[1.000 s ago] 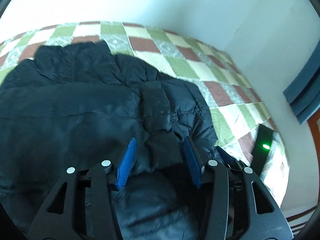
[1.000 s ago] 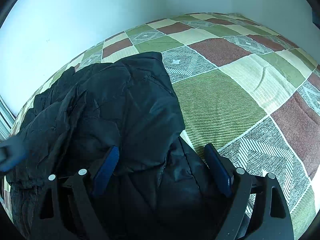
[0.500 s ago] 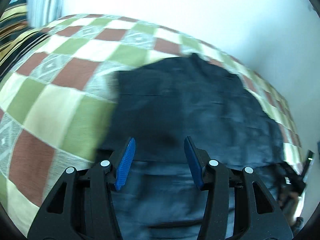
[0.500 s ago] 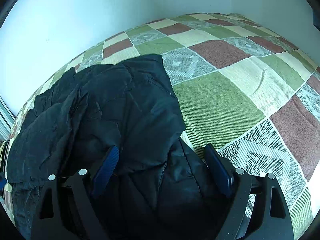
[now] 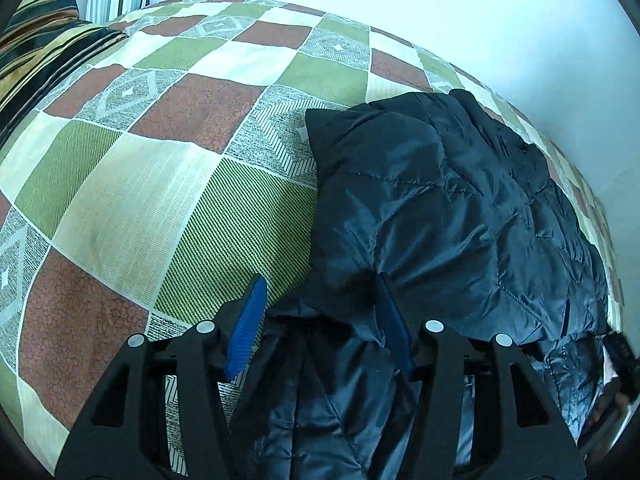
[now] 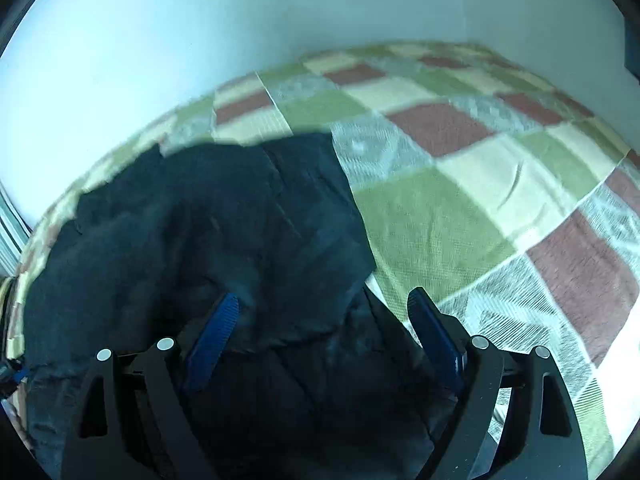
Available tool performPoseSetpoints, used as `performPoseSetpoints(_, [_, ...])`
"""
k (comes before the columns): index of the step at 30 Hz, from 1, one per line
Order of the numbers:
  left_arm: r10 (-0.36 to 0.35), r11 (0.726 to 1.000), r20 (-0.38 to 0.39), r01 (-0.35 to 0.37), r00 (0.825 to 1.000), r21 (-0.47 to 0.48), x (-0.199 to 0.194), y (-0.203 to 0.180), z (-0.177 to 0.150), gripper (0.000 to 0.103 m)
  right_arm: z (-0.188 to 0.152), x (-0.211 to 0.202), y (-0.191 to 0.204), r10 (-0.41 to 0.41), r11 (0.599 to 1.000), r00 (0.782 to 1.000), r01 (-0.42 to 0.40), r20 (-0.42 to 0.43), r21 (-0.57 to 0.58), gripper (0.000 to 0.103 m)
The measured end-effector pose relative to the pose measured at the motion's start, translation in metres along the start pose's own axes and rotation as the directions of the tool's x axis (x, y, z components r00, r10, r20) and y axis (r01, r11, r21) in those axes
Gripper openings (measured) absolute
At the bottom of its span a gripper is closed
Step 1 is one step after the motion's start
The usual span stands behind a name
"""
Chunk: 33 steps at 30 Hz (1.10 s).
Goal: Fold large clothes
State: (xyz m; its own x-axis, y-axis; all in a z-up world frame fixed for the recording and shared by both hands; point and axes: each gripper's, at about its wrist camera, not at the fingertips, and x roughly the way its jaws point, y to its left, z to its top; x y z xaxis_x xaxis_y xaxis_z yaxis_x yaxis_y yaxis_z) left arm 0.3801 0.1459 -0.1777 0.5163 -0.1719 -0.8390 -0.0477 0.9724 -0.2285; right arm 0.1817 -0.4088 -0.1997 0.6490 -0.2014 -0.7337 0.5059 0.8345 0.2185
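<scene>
Jacket [image 5: 460,216]: dark, quilted; label unreadable.

Bedroom – checkered bedspread [image 5: 168,184] (striped pillow [image 5: 36,36] beside).

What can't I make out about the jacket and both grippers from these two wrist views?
- Left wrist: jacket near hem cut off by the bottom edge; the left gripper is opening, contact with the fabric unclear.
- Right wrist: motion blur smears folds; right gripper frame hides fabric beneath.
- Sleeves, zipper: indistinguishable.
</scene>
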Motion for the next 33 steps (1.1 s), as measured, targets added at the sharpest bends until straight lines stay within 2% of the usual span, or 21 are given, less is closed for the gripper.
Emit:
performPoseSetpoints(2, [0.007,1.000,0.003,-0.007,1.000,-0.009,-0.006,0.000,0.001,0.056,0.007,-0.016,0.011,0.034,0.999,0.999,-0.034,0.034,-0.016,0.085])
performPoseSetpoints(5, [0.014,1.000,0.081,-0.013,0.997,-0.012,-0.031,-0.008,0.006,0.055,0.019,-0.038,0.038,0.093,0.994,0.992,-0.087,0.079,-0.073,0.085])
performPoseSetpoints(7, [-0.024,0.999,0.129,0.020,0.991,0.030,-0.047,-0.027,0.012,0.055,0.023,-0.042,0.060,0.139,0.986,0.988,-0.131,0.072,-0.106,0.083])
performPoseSetpoints(8, [-0.037,0.998,0.136,0.029,0.990,0.055,-0.049,-0.038,0.013,0.055,0.024,-0.040,0.072,0.165,0.980,0.985,-0.158,0.056,-0.117,0.078])
performPoseSetpoints(11, [-0.056,0.990,0.118,0.040,0.991,0.134,-0.039,-0.067,0.017,0.056,0.019,-0.021,0.109,0.201,0.966,0.980,-0.200,-0.011,-0.166,0.060])
performPoseSetpoints(15, [-0.042,0.989,0.049,0.034,0.998,0.144,-0.002,-0.081,0.013,0.056,0.003,0.005,0.142,0.199,0.950,0.977,-0.213,-0.082,-0.230,0.058])
performPoseSetpoints(19, [0.003,0.987,0.021,-0.006,1.000,0.158,0.021,-0.079,0.004,0.056,-0.017,0.036,0.150,0.119,0.944,0.982,-0.157,-0.144,-0.290,0.058])
performPoseSetpoints(22, [0.015,0.985,0.003,-0.015,1.000,0.173,0.029,-0.078,0.000,0.056,-0.025,0.057,0.152,0.106,0.942,0.976,-0.159,-0.188,-0.297,0.060])
performPoseSetpoints(26, [0.036,0.978,0.013,-0.038,0.999,0.204,0.032,-0.082,-0.003,0.055,-0.025,0.055,0.154,0.096,0.940,0.978,-0.150,-0.185,-0.307,0.061])
performPoseSetpoints(29, [0.053,0.975,0.028,-0.058,0.998,0.215,0.017,-0.086,0.000,0.054,-0.019,0.044,0.153,0.110,0.942,0.979,-0.157,-0.170,-0.295,0.061])
performPoseSetpoints(33, [-0.025,0.975,0.094,0.004,0.995,0.222,-0.014,-0.096,0.008,0.054,0.000,0.017,0.153,0.160,0.949,0.982,-0.181,-0.102,-0.259,0.062])
